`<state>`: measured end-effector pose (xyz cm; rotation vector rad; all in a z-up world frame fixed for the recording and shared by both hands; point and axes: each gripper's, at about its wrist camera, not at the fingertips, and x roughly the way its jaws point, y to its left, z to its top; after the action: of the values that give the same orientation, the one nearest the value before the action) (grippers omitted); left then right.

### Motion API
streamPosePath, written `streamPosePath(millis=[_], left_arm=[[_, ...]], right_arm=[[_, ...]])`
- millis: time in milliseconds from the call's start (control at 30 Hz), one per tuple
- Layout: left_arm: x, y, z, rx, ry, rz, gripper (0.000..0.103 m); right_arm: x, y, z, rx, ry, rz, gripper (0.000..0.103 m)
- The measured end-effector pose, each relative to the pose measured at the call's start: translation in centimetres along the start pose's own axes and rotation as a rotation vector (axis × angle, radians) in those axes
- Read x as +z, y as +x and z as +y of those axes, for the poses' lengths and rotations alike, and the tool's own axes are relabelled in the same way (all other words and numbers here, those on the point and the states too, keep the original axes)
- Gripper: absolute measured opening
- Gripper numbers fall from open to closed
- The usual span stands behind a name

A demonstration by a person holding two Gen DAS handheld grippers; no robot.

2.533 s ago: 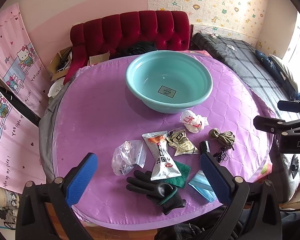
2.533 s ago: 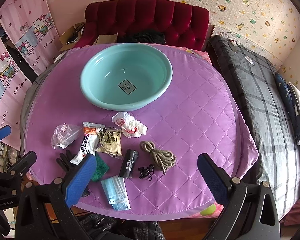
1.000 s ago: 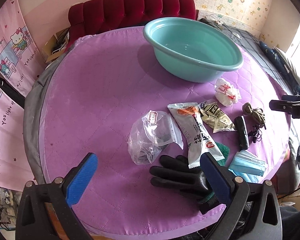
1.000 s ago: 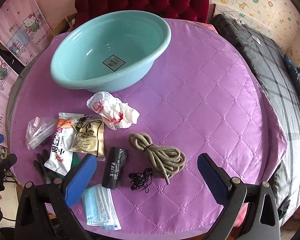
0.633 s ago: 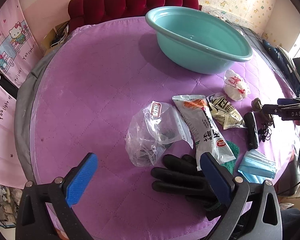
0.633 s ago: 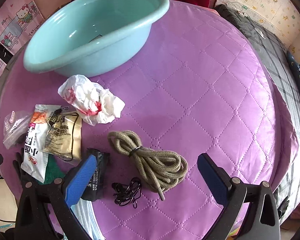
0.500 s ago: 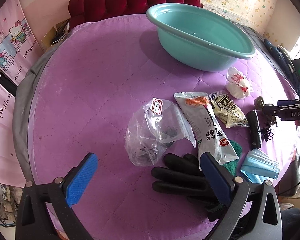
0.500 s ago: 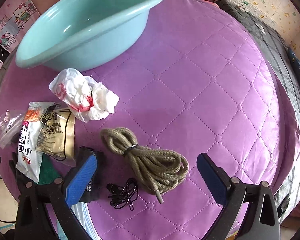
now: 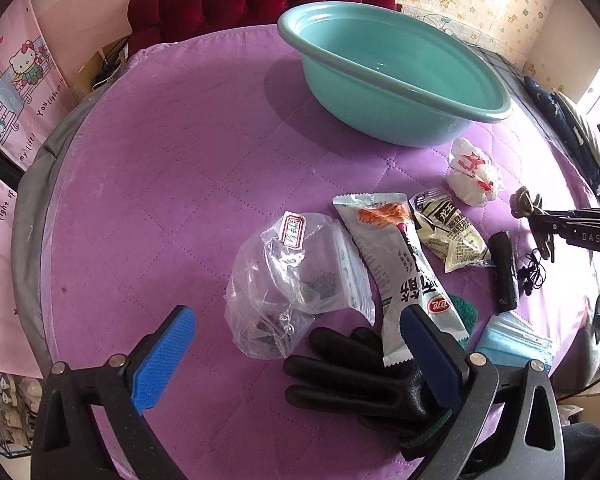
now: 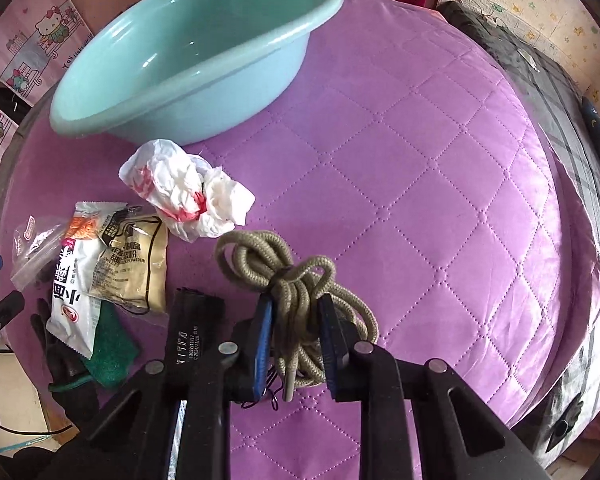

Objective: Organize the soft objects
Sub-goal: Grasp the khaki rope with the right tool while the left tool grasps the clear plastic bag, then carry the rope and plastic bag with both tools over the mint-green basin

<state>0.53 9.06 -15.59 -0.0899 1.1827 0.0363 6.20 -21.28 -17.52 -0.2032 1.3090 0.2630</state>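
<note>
Braided olive rope (image 10: 296, 300) bunched, right tool (image 10: 296, 320) closing.

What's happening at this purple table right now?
A person works a claw in each hand over soft odds and ends. The right claw is closing around the coiled olive rope, which sits between its pads. The left claw hangs open above the clear plastic bag and black glove. The teal basin is empty.
</note>
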Motion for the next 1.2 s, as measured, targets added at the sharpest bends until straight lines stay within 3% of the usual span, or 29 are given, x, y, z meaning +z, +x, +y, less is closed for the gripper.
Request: streamPosePath(millis=[333,567,667,733,800,1200], left_arm=[[2.0,1.9,0.2,-0.01,-0.026,0.027,0.103],[3.2,3.9,0.6,-0.028,-0.041,0.051,0.103],[3.5,4.6,0.7,-0.05,-0.043,0.067,0.09],[3.7,4.9,0.7,-0.059,-0.047,0.077,0.058],[4.1,4.9,1.0,-0.059,-0.05,0.067,0.047],[3.9,2.5,0.3,-0.033,-0.024,0.054,0.042]], right_arm=[[-0.4,-3.1,0.5,0.011,0.015,-0.023,0.023],[-0.1,-2.8,-0.7,0.026,0.021,-0.021,0.023],[0.0,-1.9,-0.7,0.026,0.015,-0.024,0.023],[0.1,-1.9,-0.7,0.03,0.014,-0.025,0.023],[0.1,-1.9,-0.7,0.031,0.008,-0.028,0.023],[0.0,-2.6,-0.8,0.047,-0.016,-0.027,0.023]])
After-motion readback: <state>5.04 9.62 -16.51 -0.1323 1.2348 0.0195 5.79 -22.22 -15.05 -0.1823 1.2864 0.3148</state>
